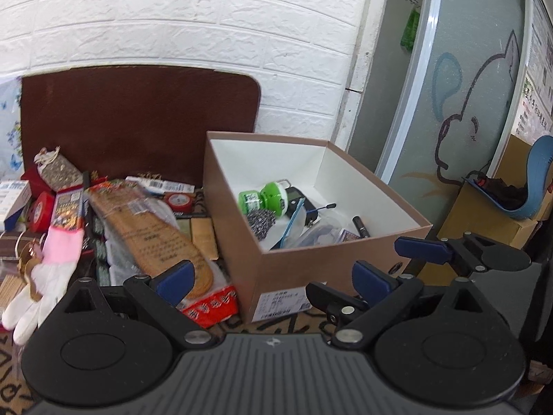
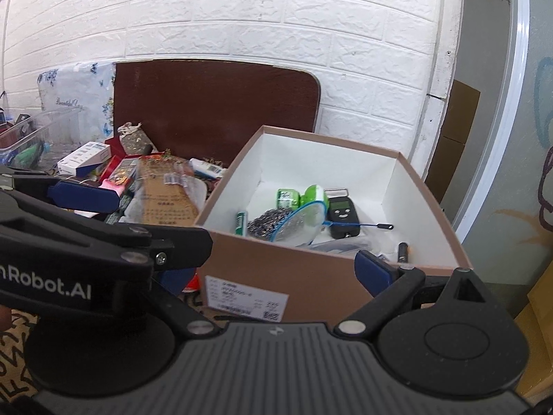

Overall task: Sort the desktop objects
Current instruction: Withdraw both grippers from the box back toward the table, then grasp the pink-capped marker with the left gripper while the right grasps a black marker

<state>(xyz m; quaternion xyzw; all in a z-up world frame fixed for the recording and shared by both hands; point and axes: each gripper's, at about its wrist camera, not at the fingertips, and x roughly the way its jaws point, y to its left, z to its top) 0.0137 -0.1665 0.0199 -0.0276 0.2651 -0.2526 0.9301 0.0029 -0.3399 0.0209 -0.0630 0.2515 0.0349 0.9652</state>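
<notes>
In the left wrist view, the left gripper [image 1: 273, 276] sits at the bottom of the frame with its blue-padded fingers [image 1: 176, 276] spread wide and nothing between them. Its fingers frame the near corner of a brown cardboard box [image 1: 311, 259] with a white lining, which fills the centre of the frame. Inside the box lie a green round device [image 1: 273, 197], a steel wool scrubber [image 1: 261, 223], a black handheld gadget [image 1: 299, 200] and a small black cylinder [image 1: 361, 226].

To the left of the box, a heap of desktop objects covers the surface: a packaged wooden shoe insole [image 1: 155, 231], a pink-and-white glove [image 1: 52, 269], a red tape roll [image 1: 41, 211] and a white carton [image 1: 12, 199]. A dark brown board [image 1: 138, 117] leans against the white brick wall [image 1: 172, 17] behind the heap.

The right gripper [image 1: 394, 259] shows at the lower right of the same frame, wide apart and holding nothing; in its own view it [image 2: 276, 273] straddles the box's near wall [image 2: 297, 276], with the left gripper's black arm [image 2: 86, 249] crossing the lower left.
</notes>
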